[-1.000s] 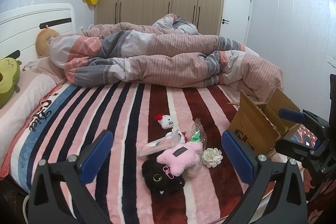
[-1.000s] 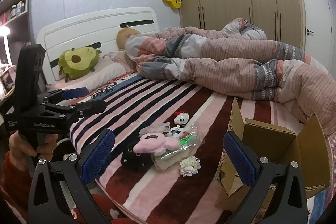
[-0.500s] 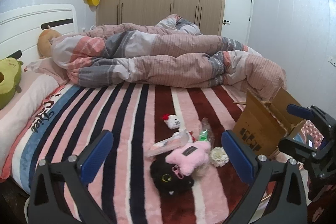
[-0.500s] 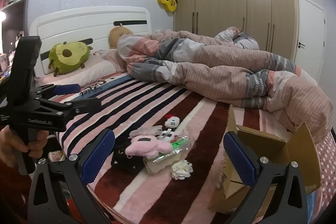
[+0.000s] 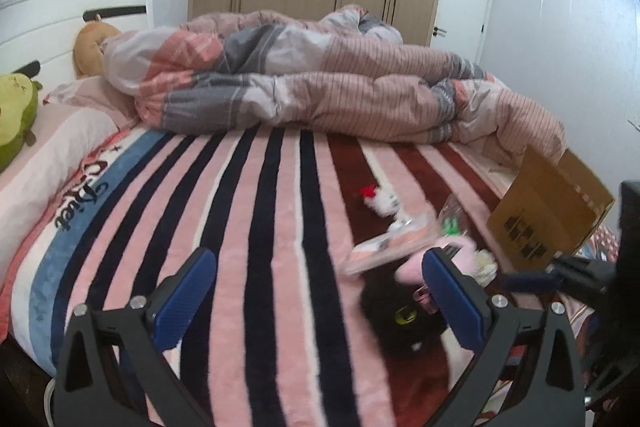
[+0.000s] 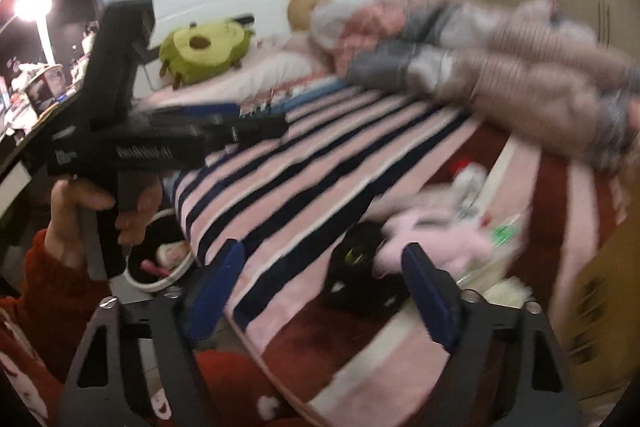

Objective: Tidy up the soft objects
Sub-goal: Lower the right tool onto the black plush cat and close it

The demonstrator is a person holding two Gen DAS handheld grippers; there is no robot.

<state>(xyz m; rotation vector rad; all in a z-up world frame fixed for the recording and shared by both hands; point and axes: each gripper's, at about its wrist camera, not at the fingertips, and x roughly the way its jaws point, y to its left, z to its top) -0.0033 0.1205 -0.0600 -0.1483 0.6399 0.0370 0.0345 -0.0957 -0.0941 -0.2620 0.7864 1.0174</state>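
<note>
Striped pink, navy and maroon bedding covers the bed [image 5: 256,211], a rumpled duvet [image 5: 320,87] bunched across its far side. Near the bed's right edge stands an open cardboard box [image 5: 548,207]. Beside it lie a black cat plush [image 5: 400,311] and a pink plush [image 6: 436,239], touching. Both the left hand-held gripper [image 5: 320,303] and the right hand-held gripper [image 6: 320,291] gape wide, holding nothing.

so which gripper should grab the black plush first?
Probably right. The black plush sits almost between the open right gripper fingers, while it lies off beside the left gripper's right finger.
</note>
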